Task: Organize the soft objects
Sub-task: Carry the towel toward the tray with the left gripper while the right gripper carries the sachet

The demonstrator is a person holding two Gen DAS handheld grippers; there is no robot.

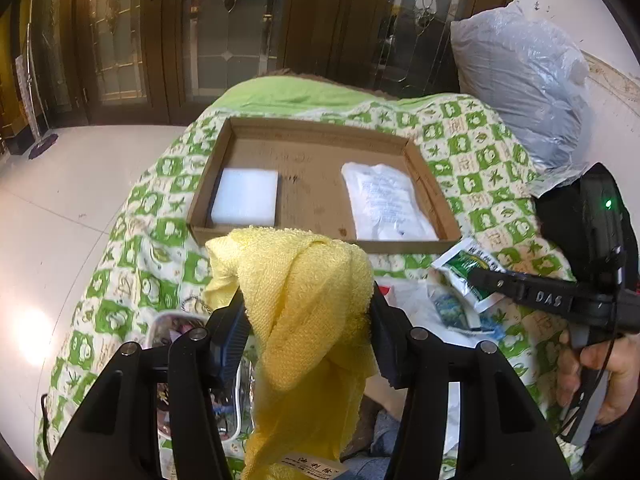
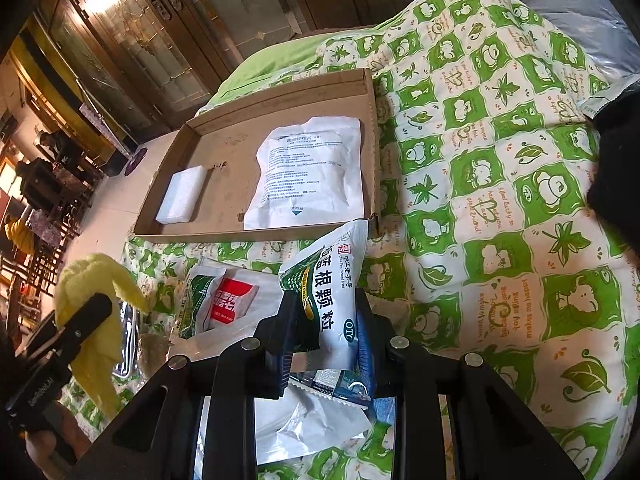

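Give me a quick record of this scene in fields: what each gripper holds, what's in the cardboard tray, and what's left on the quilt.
left gripper: shut on yellow towel, which hangs down between the pads
right gripper: shut on green and white sachet
cardboard tray: on the green patterned quilt
in the tray: white foam block on the left, white printed pouch on the right
left on the quilt: red and white packet, other packets near the grippers

bright daylight, fisheye-warped edges, floor glare
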